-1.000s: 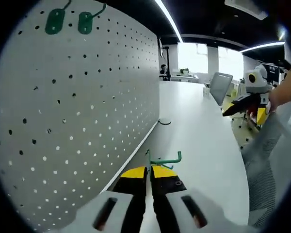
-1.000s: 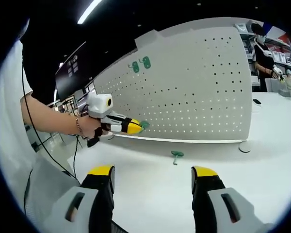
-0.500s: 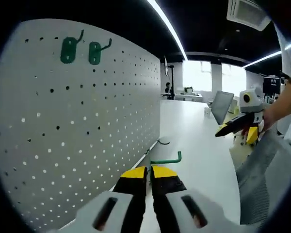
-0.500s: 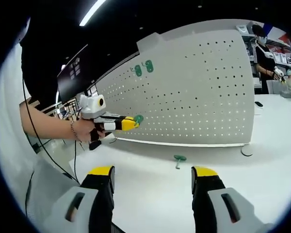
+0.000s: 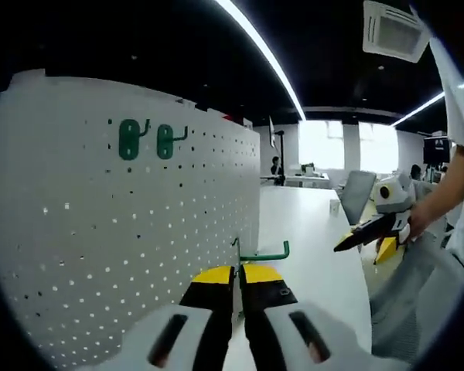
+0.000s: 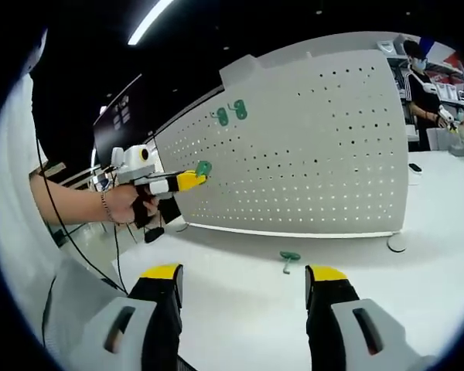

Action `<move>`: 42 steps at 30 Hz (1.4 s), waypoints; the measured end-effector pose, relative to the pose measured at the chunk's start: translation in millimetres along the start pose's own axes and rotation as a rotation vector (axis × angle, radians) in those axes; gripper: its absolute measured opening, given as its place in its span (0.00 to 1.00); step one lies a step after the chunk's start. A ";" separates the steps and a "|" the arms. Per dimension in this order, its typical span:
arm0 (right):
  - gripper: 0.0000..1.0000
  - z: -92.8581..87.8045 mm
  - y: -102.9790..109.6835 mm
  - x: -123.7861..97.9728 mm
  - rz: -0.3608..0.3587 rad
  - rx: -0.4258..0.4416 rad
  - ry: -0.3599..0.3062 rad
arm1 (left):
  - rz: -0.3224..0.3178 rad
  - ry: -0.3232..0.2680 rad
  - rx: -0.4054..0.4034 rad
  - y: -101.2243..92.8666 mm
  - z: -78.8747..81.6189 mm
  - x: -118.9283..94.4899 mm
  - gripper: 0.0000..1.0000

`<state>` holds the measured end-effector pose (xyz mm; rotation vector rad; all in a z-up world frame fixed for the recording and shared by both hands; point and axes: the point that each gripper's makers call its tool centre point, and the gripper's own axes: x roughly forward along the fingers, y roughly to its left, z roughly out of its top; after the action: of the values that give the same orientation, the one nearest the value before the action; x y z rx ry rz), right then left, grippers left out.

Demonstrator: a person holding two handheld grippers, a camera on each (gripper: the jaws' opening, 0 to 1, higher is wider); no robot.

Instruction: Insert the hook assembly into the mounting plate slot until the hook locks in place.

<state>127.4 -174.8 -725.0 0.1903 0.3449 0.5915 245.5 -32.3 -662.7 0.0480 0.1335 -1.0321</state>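
My left gripper (image 5: 237, 274) is shut on a green hook (image 5: 264, 253), whose arm sticks out to the right above the yellow tips. It hangs in the air in front of the white pegboard (image 5: 124, 232). Two green hooks (image 5: 147, 140) sit side by side high on the board. In the right gripper view the left gripper (image 6: 187, 180) holds its green hook (image 6: 204, 167) up before the pegboard (image 6: 309, 154), below the two mounted hooks (image 6: 231, 114). Another green hook (image 6: 289, 258) lies on the white table (image 6: 255, 301). My right gripper (image 6: 244, 278) stands open and holds nothing.
The right gripper (image 5: 363, 232) comes into the left gripper view at the right, held by a hand. A person stands at the far right of the right gripper view near shelves (image 6: 433, 85). The long table (image 5: 317, 232) runs away along the pegboard's foot.
The left gripper has risen with its hook, away from the table and higher against the pegboard. The right gripper has stayed nearly still, open.
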 end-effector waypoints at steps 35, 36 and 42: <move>0.62 8.6 8.5 2.0 0.025 -0.009 -0.029 | 0.048 -0.139 -0.007 -7.3 57.9 -22.2 0.03; 0.62 13.7 10.4 2.8 0.032 -0.010 -0.048 | 0.047 -0.138 -0.006 -8.2 57.0 -21.6 0.03; 0.62 38.2 19.4 8.1 0.059 -0.015 -0.123 | 0.051 -0.136 -0.010 -8.6 54.8 -20.4 0.03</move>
<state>137.8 -157.3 -686.5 0.2220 0.2159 0.6374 232.6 -25.0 -605.4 -0.0277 0.0138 -0.9807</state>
